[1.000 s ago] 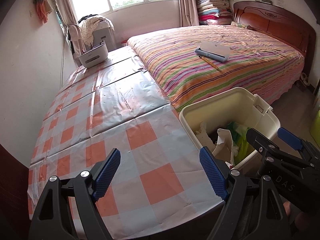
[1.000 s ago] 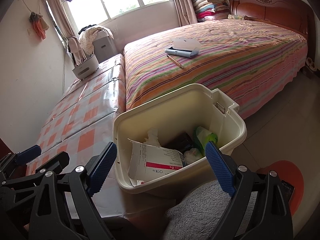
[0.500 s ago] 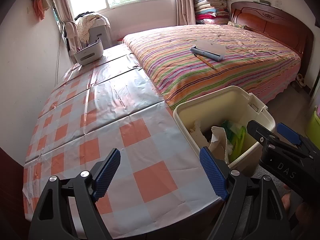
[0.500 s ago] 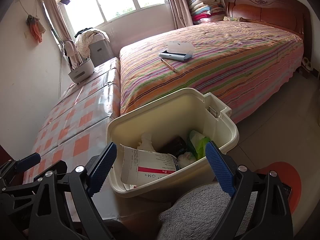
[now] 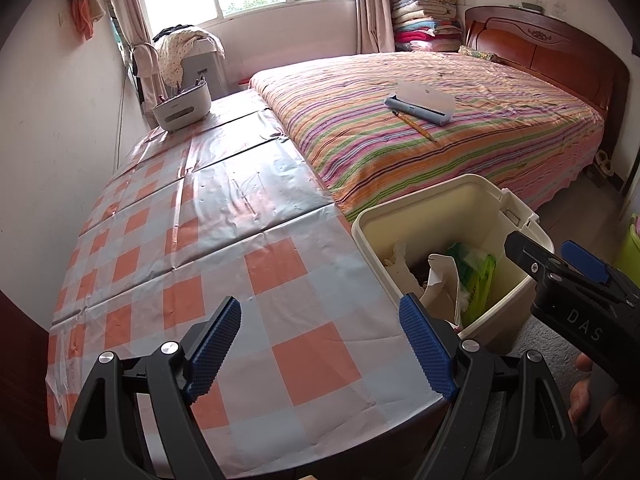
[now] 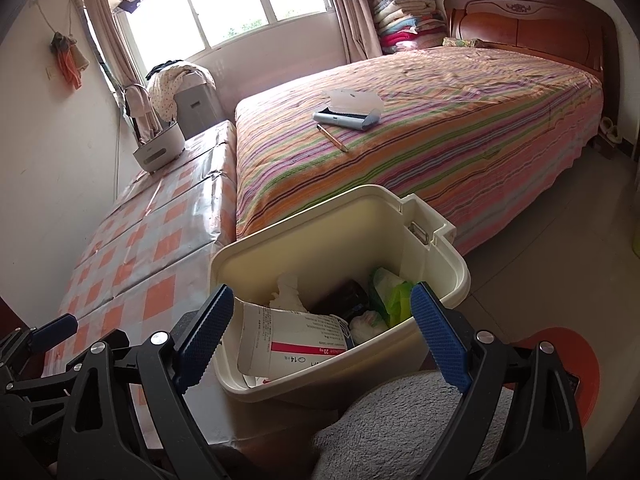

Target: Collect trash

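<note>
A cream plastic bin (image 6: 304,216) stands beside the checked table (image 5: 280,264), and several pieces of trash lie in it. I can make out a white box with a red stripe (image 6: 296,340), a crumpled tissue (image 6: 286,292), a green packet (image 6: 394,296) and something dark (image 6: 344,296). My right gripper (image 6: 320,336) hovers over the bin's near rim, open and holding nothing. Over the table's near corner my left gripper (image 5: 320,348) is open too, with only cloth below it. The left wrist view also takes in the bin (image 5: 420,200) and the right gripper (image 5: 552,252).
A bed with a striped cover (image 5: 440,140) lies beyond the bin, with a blue-grey case (image 5: 420,104) and a pencil (image 5: 416,126) on it. A white caddy (image 5: 182,108) stands at the table's far end. Grey fleece (image 6: 400,420) shows under the bin, and an orange disc (image 6: 572,356) lies on the floor.
Both grippers stay open and almost still. The views have only drifted slightly, with a little more of the window showing.
</note>
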Action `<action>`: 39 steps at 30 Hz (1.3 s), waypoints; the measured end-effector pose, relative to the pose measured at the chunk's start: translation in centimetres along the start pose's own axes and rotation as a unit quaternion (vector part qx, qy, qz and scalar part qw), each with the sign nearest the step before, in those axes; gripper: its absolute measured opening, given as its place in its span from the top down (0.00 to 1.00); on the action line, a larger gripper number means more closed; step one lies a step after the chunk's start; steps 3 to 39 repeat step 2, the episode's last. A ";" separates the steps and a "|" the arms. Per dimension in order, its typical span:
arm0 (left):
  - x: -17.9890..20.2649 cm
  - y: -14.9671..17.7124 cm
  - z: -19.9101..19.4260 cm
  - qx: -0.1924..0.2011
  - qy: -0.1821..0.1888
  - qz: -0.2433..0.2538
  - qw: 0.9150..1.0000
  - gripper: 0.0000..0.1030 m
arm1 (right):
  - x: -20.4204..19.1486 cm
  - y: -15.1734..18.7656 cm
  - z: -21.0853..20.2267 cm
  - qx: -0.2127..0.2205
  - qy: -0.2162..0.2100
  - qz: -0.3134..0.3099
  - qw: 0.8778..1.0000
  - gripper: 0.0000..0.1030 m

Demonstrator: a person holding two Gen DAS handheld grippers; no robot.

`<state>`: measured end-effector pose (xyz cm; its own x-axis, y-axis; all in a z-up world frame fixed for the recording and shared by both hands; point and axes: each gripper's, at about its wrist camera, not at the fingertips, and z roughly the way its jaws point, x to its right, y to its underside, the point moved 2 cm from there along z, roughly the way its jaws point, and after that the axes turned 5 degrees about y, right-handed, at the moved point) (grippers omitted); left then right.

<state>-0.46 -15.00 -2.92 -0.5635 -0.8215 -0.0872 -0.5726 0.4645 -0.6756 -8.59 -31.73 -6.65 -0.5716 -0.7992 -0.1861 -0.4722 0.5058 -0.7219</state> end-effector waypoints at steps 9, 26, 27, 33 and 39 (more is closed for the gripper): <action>-0.3 0.0 -0.1 0.000 0.001 -0.005 1.000 0.23 | -0.2 -0.1 -0.1 0.001 0.000 -0.002 1.000 0.14; -0.3 0.0 -0.1 0.000 0.001 -0.005 1.000 0.23 | -0.2 -0.1 -0.1 0.001 0.000 -0.002 1.000 0.14; -0.3 0.0 -0.1 0.000 0.001 -0.005 1.000 0.23 | -0.2 -0.1 -0.1 0.001 0.000 -0.002 1.000 0.14; -0.3 0.0 -0.1 0.000 0.001 -0.005 1.000 0.23 | -0.2 -0.1 -0.1 0.001 0.000 -0.002 1.000 0.14; -0.3 0.0 -0.1 0.000 0.001 -0.005 1.000 0.23 | -0.2 -0.1 -0.1 0.001 0.000 -0.002 1.000 0.14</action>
